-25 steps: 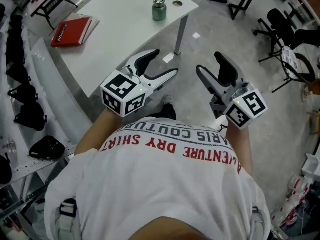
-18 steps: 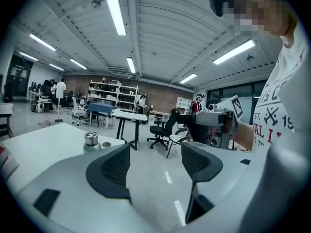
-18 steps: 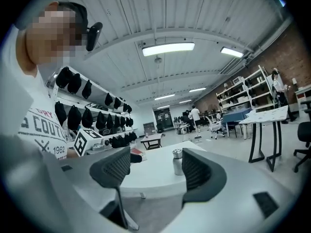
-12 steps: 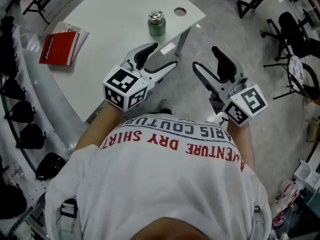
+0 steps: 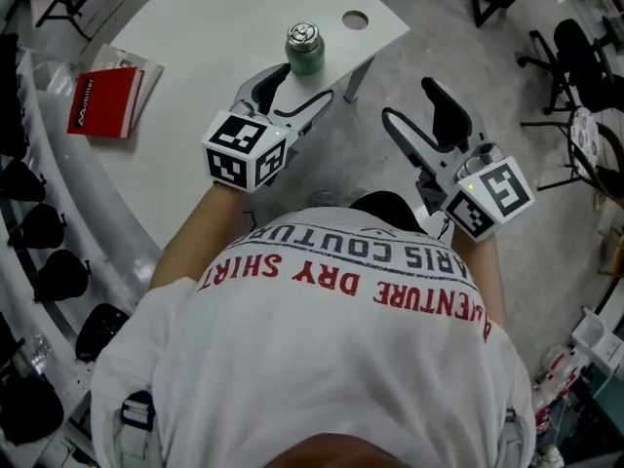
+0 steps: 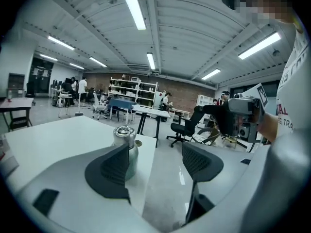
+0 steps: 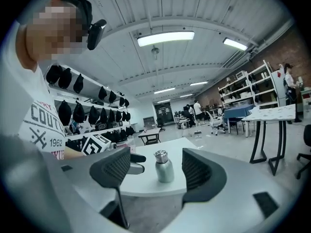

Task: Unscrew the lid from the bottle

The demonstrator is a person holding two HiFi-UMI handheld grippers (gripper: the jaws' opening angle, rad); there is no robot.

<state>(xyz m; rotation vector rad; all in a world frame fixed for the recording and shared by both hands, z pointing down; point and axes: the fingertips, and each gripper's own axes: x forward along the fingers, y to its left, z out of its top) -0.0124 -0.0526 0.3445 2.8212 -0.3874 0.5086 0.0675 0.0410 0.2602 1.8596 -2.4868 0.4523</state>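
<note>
A white table [image 5: 224,27] with a rounded corner stands on a glossy grey concrete floor [image 5: 390,66] in a large workshop. Black office chairs [image 5: 575,57] stand to the right. Near the table's corner are a round cable hole [image 5: 355,19] and the bottle [image 5: 304,55], upright, with its lid [image 5: 303,35] still on. A red booklet [image 5: 97,100] in a clear sleeve lies well apart, at the left.

In the head view, the left gripper [image 5: 297,88] reaches over the table edge just short of the bottle. Its jaws are spread wide and have just been opening, with nothing between them. The right gripper [image 5: 414,110] hangs over the floor, also spread and empty.

Only the left gripper view shows open shelving [image 6: 131,87] and strip lights far back, with the bottle half hidden behind one jaw. Only the right gripper view shows rows of black caps [image 7: 97,115] on a wall, and it frames the distant bottle between its jaws.

The bottle is brushed metal, greenish in the body, and its silvery lid is stepped. The gripper pads [image 6: 114,165] are black, curved and finely ribbed.
</note>
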